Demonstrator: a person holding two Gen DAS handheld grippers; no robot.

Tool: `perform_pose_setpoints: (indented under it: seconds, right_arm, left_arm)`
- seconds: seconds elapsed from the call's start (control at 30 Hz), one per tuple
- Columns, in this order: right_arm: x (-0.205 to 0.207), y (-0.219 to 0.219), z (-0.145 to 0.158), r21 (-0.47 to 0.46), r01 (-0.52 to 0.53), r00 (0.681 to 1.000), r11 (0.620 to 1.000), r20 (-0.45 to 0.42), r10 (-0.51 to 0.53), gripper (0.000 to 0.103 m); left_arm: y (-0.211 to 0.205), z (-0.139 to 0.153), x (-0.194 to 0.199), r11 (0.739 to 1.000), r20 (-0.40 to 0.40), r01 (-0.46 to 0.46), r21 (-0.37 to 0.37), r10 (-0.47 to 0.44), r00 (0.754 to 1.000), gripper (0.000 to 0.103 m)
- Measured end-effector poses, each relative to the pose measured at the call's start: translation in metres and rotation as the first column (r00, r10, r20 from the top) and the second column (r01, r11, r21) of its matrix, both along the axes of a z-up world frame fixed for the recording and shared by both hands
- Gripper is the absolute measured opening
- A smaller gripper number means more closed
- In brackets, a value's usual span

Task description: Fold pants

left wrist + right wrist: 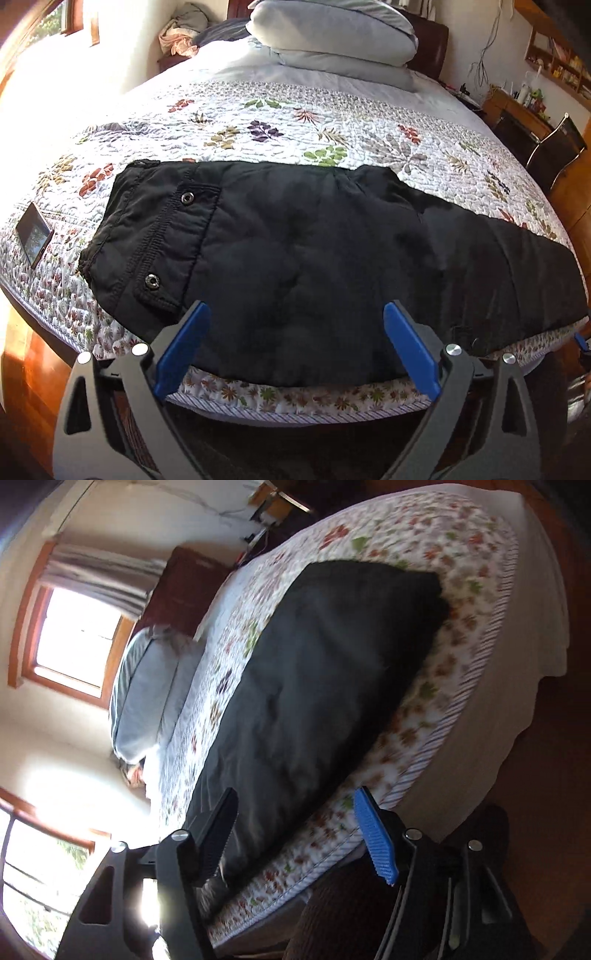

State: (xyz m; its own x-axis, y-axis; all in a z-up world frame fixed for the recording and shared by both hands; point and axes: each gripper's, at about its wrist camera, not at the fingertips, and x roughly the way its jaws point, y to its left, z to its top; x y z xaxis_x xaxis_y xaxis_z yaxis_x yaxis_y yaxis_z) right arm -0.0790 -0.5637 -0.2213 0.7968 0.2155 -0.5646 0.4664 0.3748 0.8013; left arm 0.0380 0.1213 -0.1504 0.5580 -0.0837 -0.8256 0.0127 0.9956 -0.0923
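Black padded pants (314, 258) lie flat along the near edge of a bed, waistband with two metal snaps (187, 198) at the left, legs running off to the right. My left gripper (295, 325) is open and empty, hovering over the pants' near edge. In the right wrist view, which is rolled sideways and blurred, the pants (314, 686) lie lengthwise on the bed. My right gripper (295, 812) is open and empty, over the near end of the pants by the bed edge.
The bed carries a floral quilt (295, 125) with folded grey pillows (332, 37) at the head. A phone (33, 232) lies on the quilt left of the waistband. A desk and chair (554, 147) stand at the right. Wooden floor (29, 369) lies below the bed edge.
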Motion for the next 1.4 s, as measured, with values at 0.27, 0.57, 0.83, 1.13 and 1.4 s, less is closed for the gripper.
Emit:
perform_pose_setpoints:
  seconds: [0.27, 0.57, 0.83, 1.13, 1.4]
  right_arm:
    - [0.005, -0.030, -0.034, 0.096, 0.072, 0.990, 0.993, 0.116, -0.083, 0.079]
    - [0.035, -0.032, -0.056, 0.121, 0.080, 0.984, 0.989, 0.149, -0.098, 0.082]
    - [0.054, -0.031, -0.050, 0.120, 0.107, 0.966, 0.987, 0.222, -0.132, 0.082]
    - [0.078, -0.035, -0.054, 0.151, 0.099, 0.950, 0.984, 0.279, -0.138, 0.063]
    - [0.109, -0.037, -0.055, 0.128, 0.093, 0.958, 0.987, 0.259, -0.124, 0.024]
  left_arm:
    - [-0.005, -0.019, 0.002, 1.000, -0.085, -0.021, 0.003, 0.021, 0.996, 0.096]
    - [0.002, -0.020, 0.003, 0.999, -0.111, -0.039, 0.034, 0.043, 0.993, 0.096]
    - [0.004, -0.023, 0.005, 0.998, -0.129, -0.046, 0.039, 0.050, 0.990, 0.096]
    - [0.013, -0.038, 0.011, 0.996, -0.160, -0.075, 0.050, 0.082, 0.984, 0.096]
    - [0.017, -0.043, 0.015, 0.995, -0.167, -0.077, 0.061, 0.086, 0.982, 0.096]
